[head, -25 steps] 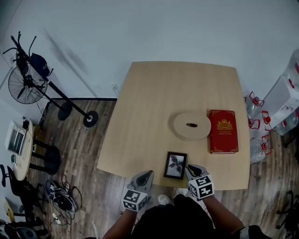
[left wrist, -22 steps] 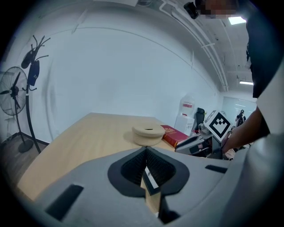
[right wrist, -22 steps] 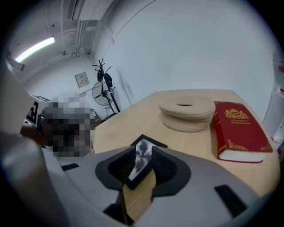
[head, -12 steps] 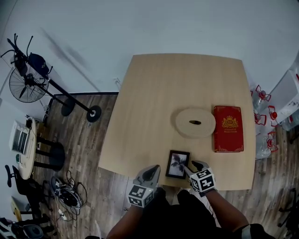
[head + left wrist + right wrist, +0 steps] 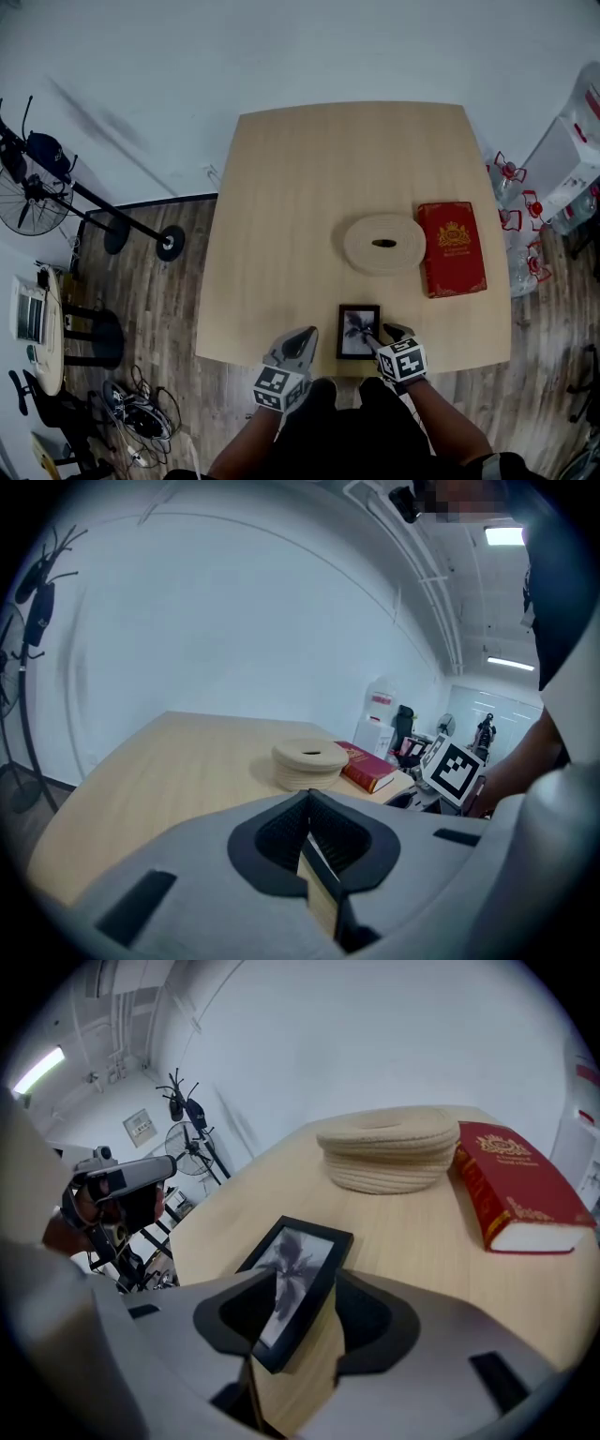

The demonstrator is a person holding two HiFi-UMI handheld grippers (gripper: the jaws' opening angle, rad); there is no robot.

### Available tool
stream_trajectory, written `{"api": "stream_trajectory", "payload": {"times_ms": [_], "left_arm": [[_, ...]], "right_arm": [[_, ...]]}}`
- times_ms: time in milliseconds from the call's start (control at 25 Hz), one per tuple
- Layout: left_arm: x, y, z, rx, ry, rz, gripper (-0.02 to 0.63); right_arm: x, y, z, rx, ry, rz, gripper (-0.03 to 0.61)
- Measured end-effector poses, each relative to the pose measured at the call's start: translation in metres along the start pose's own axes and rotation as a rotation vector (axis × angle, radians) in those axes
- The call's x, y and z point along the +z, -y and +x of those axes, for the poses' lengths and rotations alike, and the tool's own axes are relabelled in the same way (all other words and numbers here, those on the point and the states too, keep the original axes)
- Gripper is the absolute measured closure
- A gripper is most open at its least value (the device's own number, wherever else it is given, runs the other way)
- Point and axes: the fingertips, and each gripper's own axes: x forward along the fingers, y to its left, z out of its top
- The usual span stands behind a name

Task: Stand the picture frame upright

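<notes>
The right gripper (image 5: 380,336) (image 5: 305,1290) stands with its jaws wide apart; they have just been opening. Between them sits the near right corner of the black rectangular picture frame (image 5: 357,331) (image 5: 305,1274), which holds a dark grey print. The right jaw shows a clear gap to the frame's edge. The left jaw overlaps the print from above, so the pads are not clamped on it. The gripper points steeply down at the pale wooden table (image 5: 300,206) from the person's side.

The left gripper (image 5: 305,335) (image 5: 307,803) has its jaws drawn together, tips meeting, with nothing between them. It hangs at the table's near edge, just left of the picture frame and apart from it.

The picture frame lies face up close to the near edge of the table, with its long sides running away from the person. It is not standing. Whether its near end is raised off the wood cannot be told.

Further out, past the middle of the table, rests a beige round woven coil (image 5: 382,243) (image 5: 386,1148) with a dark slot in its top. Just beside it on the right lies a red hardback book (image 5: 451,247) (image 5: 514,1192) with a gold crest on its cover. Both are well apart from the frame.

Off the table, on the plank floor (image 5: 178,300) to the left, stands a black pedestal fan (image 5: 28,187).
</notes>
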Motion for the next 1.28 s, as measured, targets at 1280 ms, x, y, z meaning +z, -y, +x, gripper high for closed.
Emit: {"api": "stream_trajectory", "payload": {"times_ms": [1280], "left_arm": [[-0.019, -0.07, -0.014, -0.13, 0.004, 0.014, 0.614]], "right_arm": [[-0.02, 0.013, 0.023, -0.233, -0.058, 0.339, 0.458]]}}
